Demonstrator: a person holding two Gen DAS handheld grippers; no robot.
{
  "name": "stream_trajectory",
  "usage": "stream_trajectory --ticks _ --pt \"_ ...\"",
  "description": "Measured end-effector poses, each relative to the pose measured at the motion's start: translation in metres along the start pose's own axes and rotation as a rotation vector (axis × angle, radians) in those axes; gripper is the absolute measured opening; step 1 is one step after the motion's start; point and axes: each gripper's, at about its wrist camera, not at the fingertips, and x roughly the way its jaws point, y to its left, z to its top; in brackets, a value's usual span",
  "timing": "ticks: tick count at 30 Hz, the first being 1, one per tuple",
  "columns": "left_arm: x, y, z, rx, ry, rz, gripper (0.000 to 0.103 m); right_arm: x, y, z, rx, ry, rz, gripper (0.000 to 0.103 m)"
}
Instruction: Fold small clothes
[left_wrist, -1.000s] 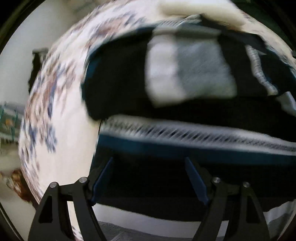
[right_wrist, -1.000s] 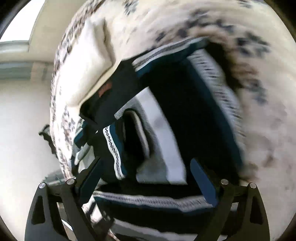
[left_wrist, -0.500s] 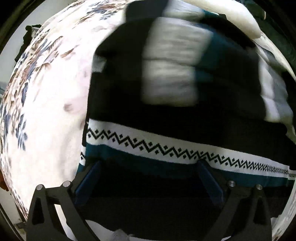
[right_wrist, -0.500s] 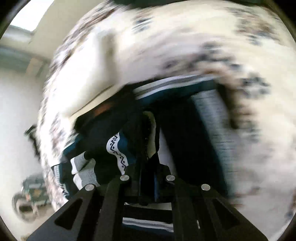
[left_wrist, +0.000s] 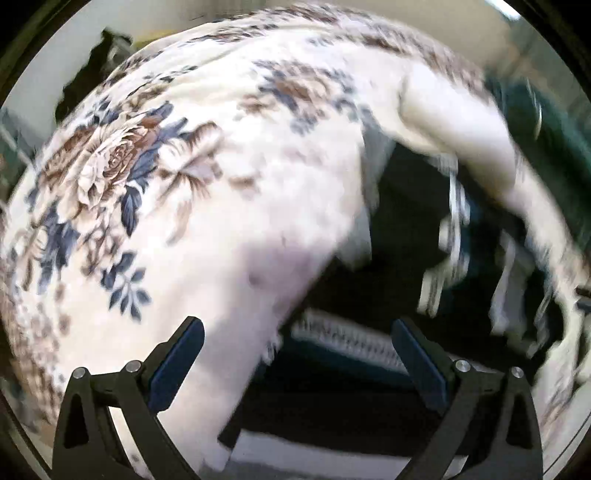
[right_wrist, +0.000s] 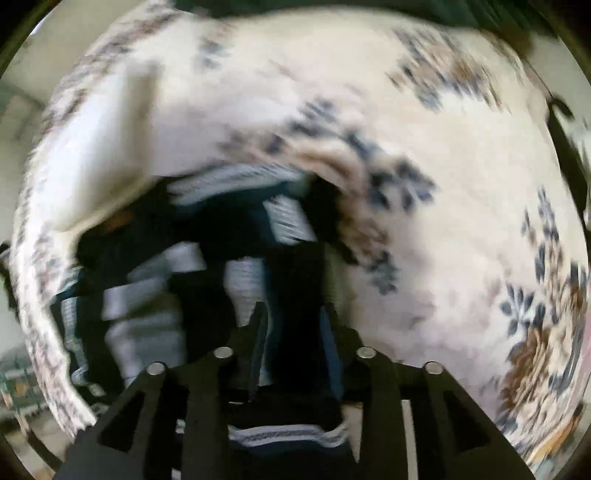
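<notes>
Dark knitted garment (left_wrist: 406, 236), black and teal with white and grey bands and a zigzag-patterned stripe, lies bunched on a cream floral bedspread (left_wrist: 155, 177), close under a plain white pillow (left_wrist: 454, 122) that rests along the far edge of the bed. In the left wrist view it fills the right and lower part of the picture, with the bedspread's big brown rose and blue leaves spread out to its left, and the view is smeared by motion. The left gripper (left_wrist: 295, 365) points steeply down with its jaws spread wide; it straddles the garment's edge, its left finger over bare bedspread and its right finger over the dark knit and the patterned stripe, and the blue pads (left_wrist: 177, 365) press on nothing. In the right wrist view the garment (right_wrist: 236, 236) is crumpled in folds in the middle and lower left, with the pillow (right_wrist: 99, 158) beyond it at the left and bare floral bedspread (right_wrist: 461, 229) to the right. The right gripper (right_wrist: 291, 339) also points down, its jaws narrow and having just been opening a little; a fold of dark fabric with a pale striped edge stands between its fingers and seems pinched there, with a hem drooping below them, though the blur keeps the contact from being sharp.
</notes>
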Motion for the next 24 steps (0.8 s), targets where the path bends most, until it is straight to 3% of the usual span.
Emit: stream_trajectory --ticks 5,6,8,9,10,16,17,18,22,24 --pt "0.027 0.004 0.034 -0.108 -0.033 -0.233 0.102 0.032 0.141 0.011 -0.287 0.183 0.265 0.037" --pt "0.029 0.003 0.037 -0.105 -0.036 -0.244 0.095 0.049 0.182 0.015 -0.347 0.232 0.317 0.037" --pt "0.041 -0.007 0.042 -0.071 -0.030 -0.274 0.069 0.072 0.244 0.019 -0.445 0.275 0.360 0.037" --pt "0.044 -0.014 0.039 -0.046 -0.016 -0.276 0.040 0.079 0.262 0.017 -0.475 0.292 0.367 0.037" --pt "0.054 -0.018 0.037 -0.023 0.013 -0.290 0.018 0.099 0.293 0.019 -0.511 0.331 0.367 0.037" --pt "0.073 -0.015 0.026 0.019 0.023 -0.307 0.013 0.167 0.369 0.015 -0.656 0.433 0.301 0.036" --pt "0.073 -0.013 0.025 0.010 0.022 -0.317 0.013 0.165 0.374 0.013 -0.667 0.405 0.311 0.014" --pt "0.075 -0.011 0.026 0.002 0.021 -0.324 0.012 0.161 0.377 0.014 -0.661 0.375 0.306 0.003" --pt "0.077 -0.005 0.027 -0.018 0.020 -0.351 0.012 0.162 0.377 0.038 -0.566 0.265 0.264 0.003" --pt "0.078 -0.003 0.031 -0.023 0.028 -0.360 0.012 0.167 0.374 0.046 -0.527 0.281 0.262 0.003"
